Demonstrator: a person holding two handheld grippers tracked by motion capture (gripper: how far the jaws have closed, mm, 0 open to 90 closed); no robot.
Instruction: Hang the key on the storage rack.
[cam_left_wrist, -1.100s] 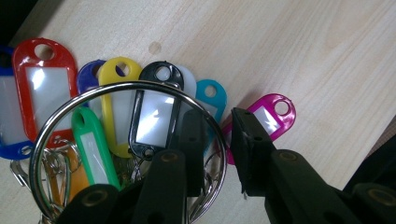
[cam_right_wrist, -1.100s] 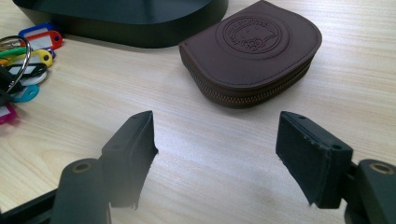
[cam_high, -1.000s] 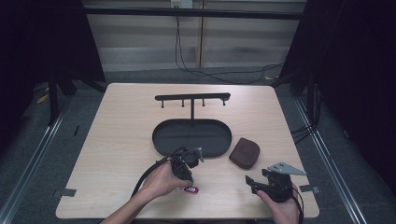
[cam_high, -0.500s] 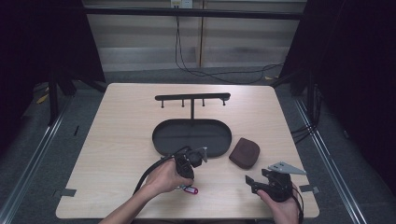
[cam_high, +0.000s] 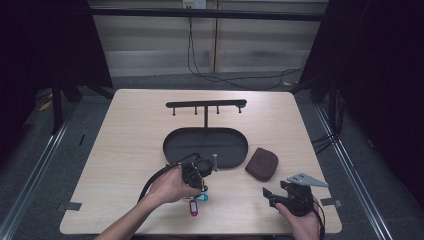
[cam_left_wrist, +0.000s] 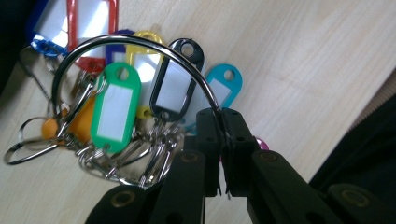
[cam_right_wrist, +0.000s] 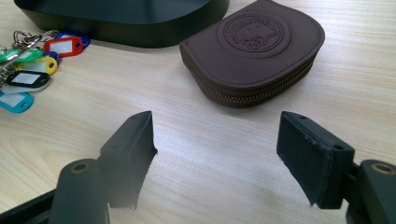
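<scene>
Near the desk's (cam_high: 125, 150) front edge, the left hand-held gripper (cam_left_wrist: 223, 122) has just clamped onto 1 large steel key ring (cam_left_wrist: 135, 46) carrying coloured plastic tags. Beside 1 brown zip pouch (cam_right_wrist: 254, 49), the right hand-held gripper's (cam_right_wrist: 215, 149) jaws stand apart.

Light wood table (cam_high: 125, 150) on grey floor (cam_high: 45, 170). Pale panelled wall (cam_high: 150, 45) behind, black cable (cam_high: 192, 55) hanging down it onto floor. Dark curtains (cam_high: 380, 75) both sides. Metal rails (cam_high: 30, 175) flank table. Lighting dim, even.
</scene>
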